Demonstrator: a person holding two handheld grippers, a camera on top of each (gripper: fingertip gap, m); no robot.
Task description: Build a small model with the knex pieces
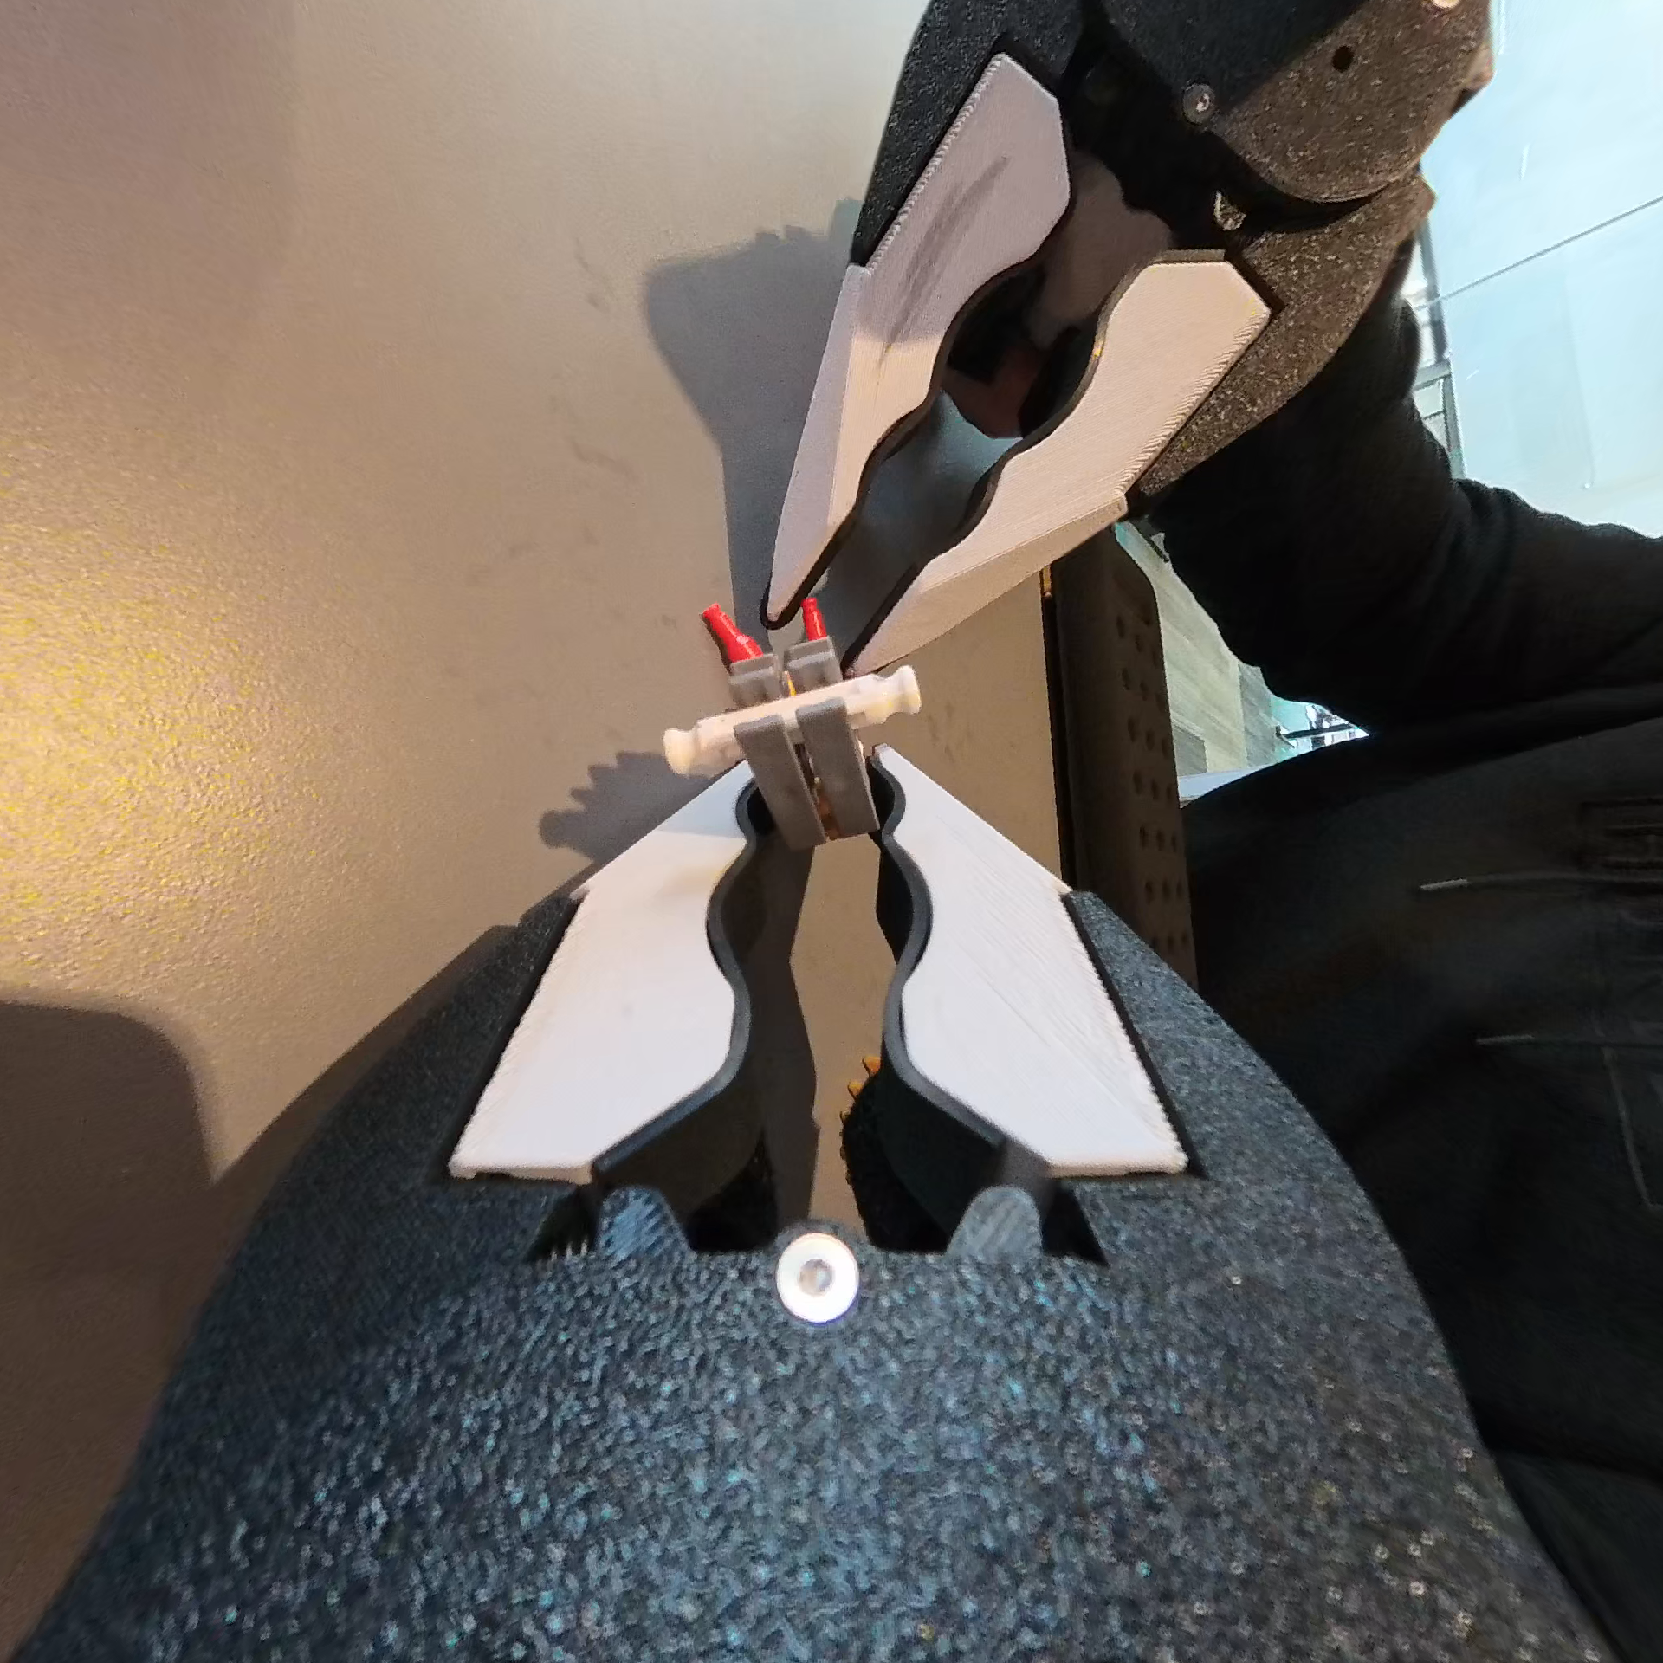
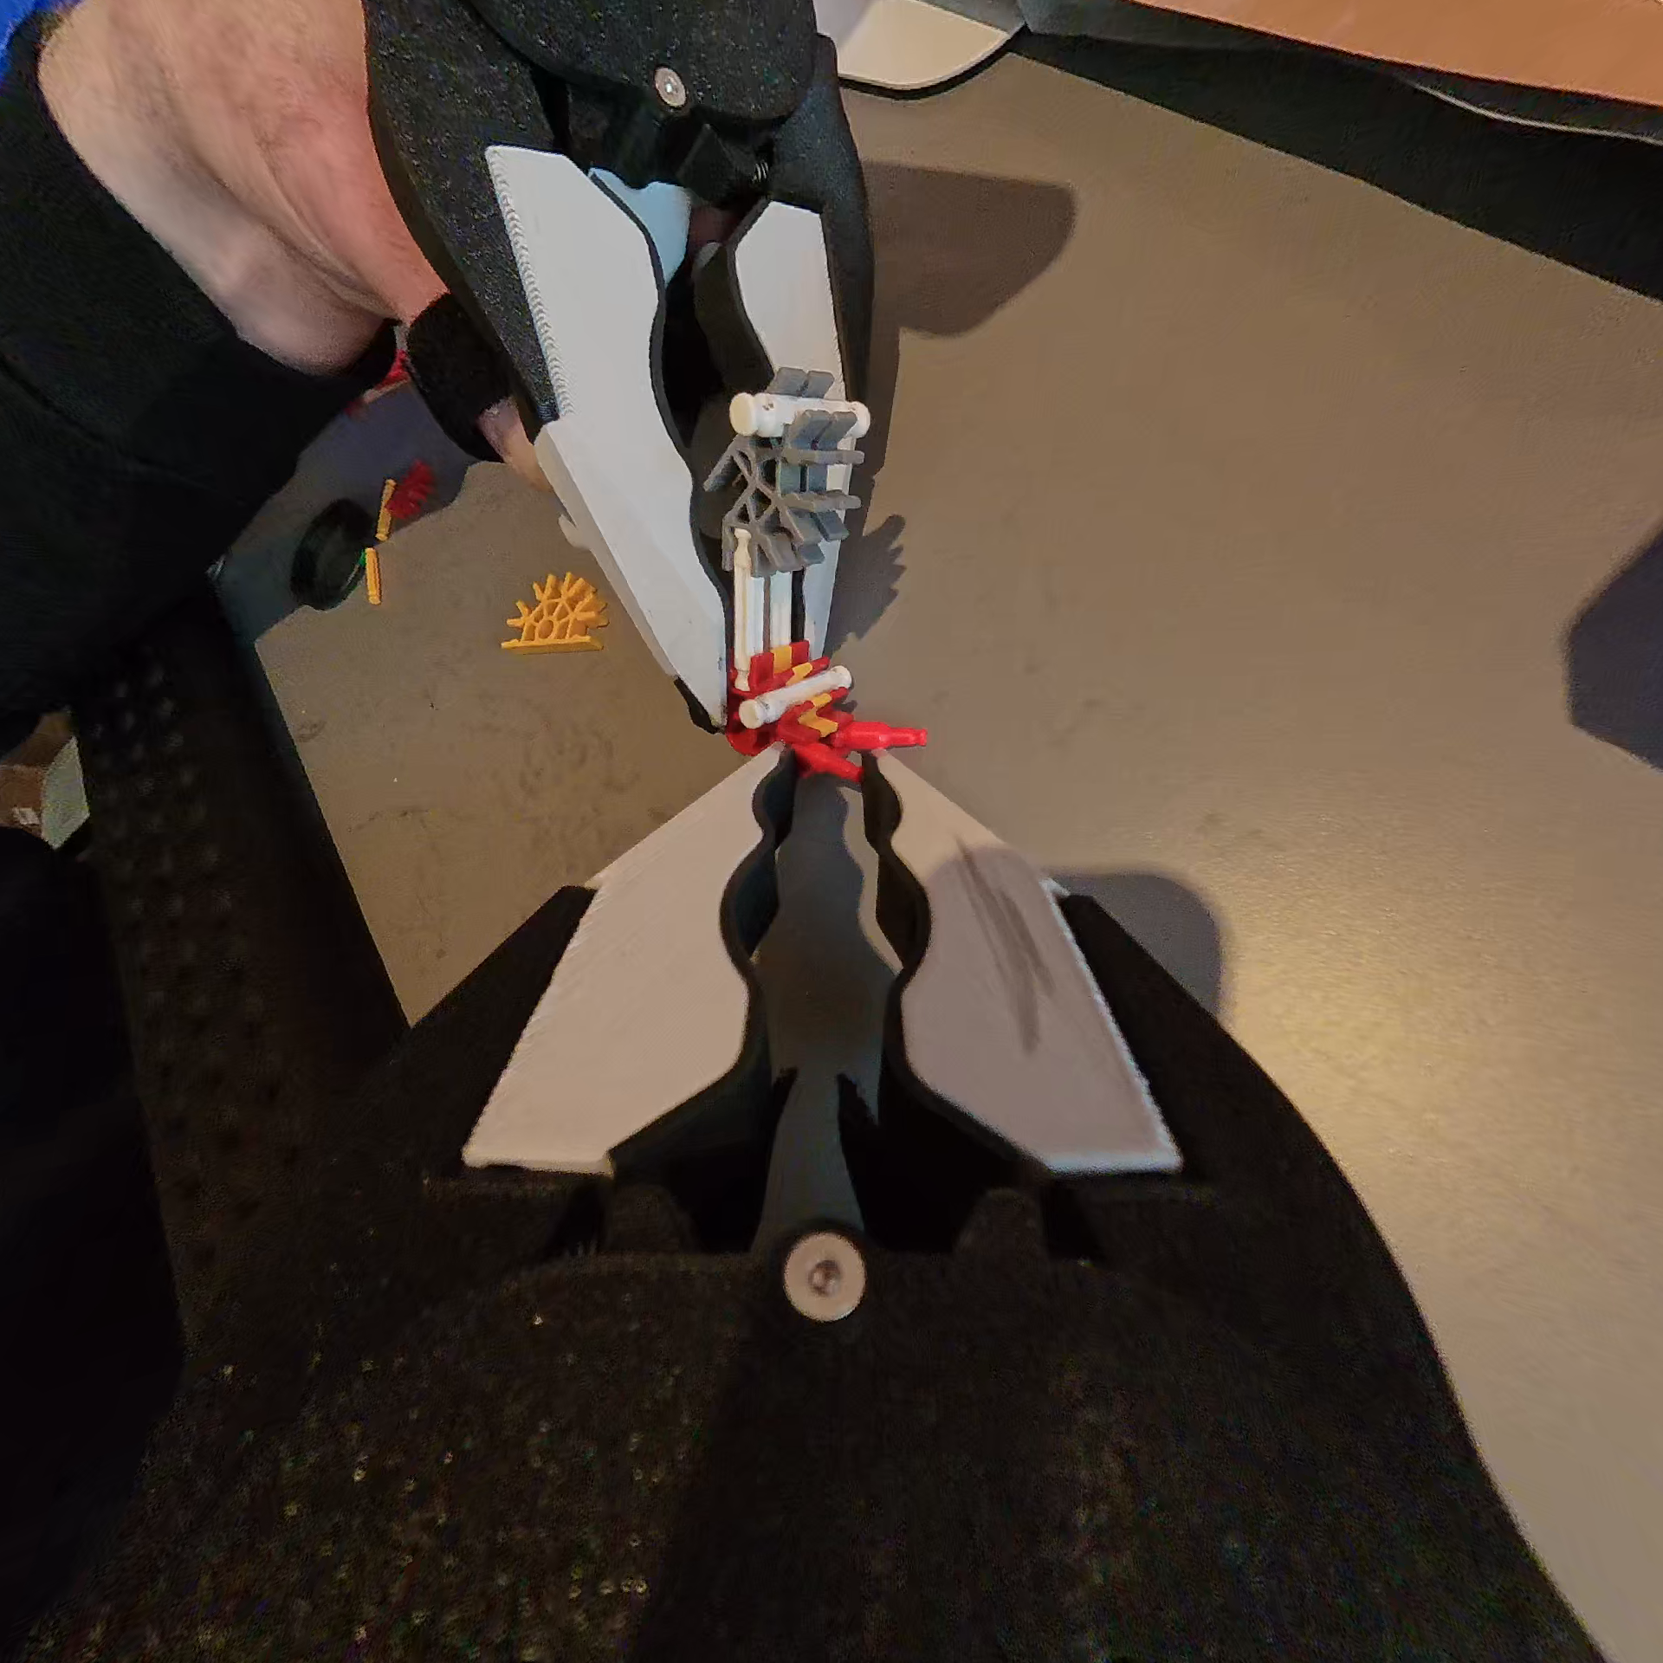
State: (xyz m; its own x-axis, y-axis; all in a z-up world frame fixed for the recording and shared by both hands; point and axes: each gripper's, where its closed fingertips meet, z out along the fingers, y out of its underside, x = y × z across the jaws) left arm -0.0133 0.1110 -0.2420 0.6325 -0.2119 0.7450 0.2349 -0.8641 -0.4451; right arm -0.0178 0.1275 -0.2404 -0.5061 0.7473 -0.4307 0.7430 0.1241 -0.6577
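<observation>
My left gripper is shut on a small toy construction assembly. The jaws pinch a pair of grey connectors crossed by a white rod. Two red rods stick out of the far end. In the right wrist view the assembly shows grey connectors, white rods and red and yellow connectors. My right gripper meets the assembly's red end, its tips closed around a red rod. The right gripper also shows in the left wrist view. Both are held above the grey table.
A yellow fan-shaped connector lies on the table at left. Small yellow rods and a red piece lie beside a black round thing. A dark perforated panel stands at the table's edge. A person's hand holds the left gripper. My left and right fingertips are right by each other.
</observation>
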